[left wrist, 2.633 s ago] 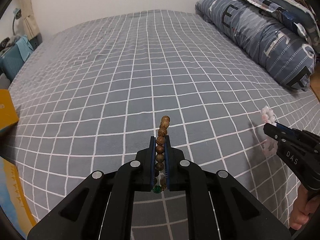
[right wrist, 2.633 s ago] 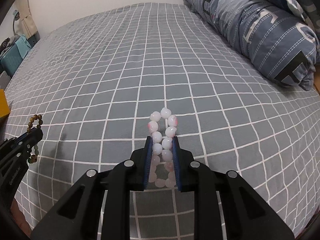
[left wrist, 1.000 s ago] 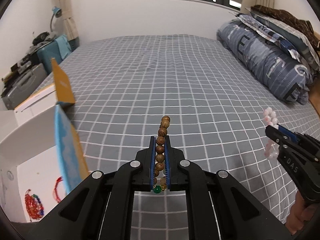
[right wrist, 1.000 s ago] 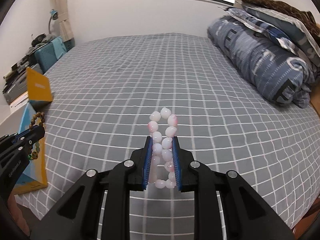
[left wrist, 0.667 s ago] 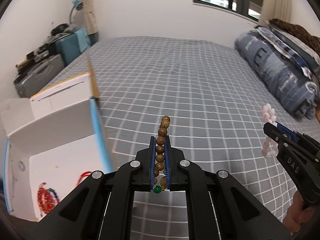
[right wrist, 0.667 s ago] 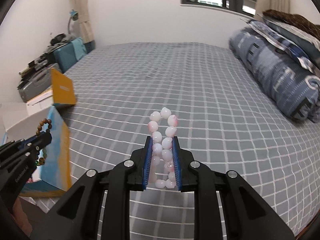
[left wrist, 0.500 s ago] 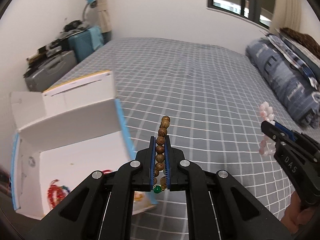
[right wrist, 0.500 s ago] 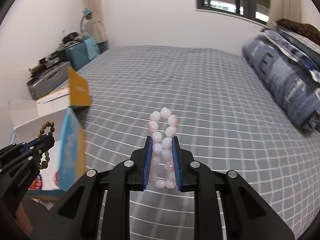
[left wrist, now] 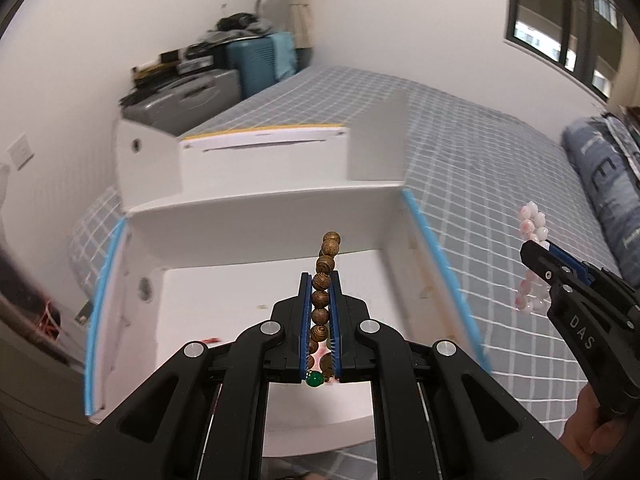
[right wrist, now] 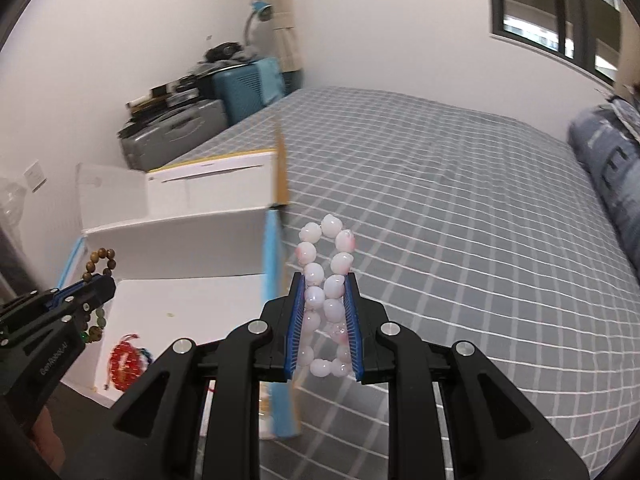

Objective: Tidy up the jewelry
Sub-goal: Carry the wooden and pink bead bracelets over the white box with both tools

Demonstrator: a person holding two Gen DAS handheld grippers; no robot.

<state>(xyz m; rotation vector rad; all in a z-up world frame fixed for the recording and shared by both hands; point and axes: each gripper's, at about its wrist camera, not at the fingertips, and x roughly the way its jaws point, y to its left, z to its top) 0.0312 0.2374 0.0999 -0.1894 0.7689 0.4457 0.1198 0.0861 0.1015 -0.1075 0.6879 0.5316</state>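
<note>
- Left gripper (left wrist: 320, 320) is closed tight on the wooden bead bracelet (left wrist: 326, 264), pinching the strand edge-on so a few beads stand up past the tips and a green bead (left wrist: 315, 379) hangs below; that hold keeps the loop from slipping while it is carried.
- It hangs over the open white box (left wrist: 256, 224), which sits at the edge of the checked bed (left wrist: 500, 168). Judging from this, the drop-off is the step in hand: letting go here should land the bracelet inside.
- Right gripper (right wrist: 324, 320) is clamped on the pink bead bracelet (right wrist: 326, 256), both sides of the loop squeezed between the pads. It is held over the bed, just beside the box's blue-edged wall (right wrist: 272, 264), probably waiting its turn.
- A red bead bracelet (right wrist: 126, 360) already lies on the box floor; something else may lie beside it, but blur hides the detail.
</note>
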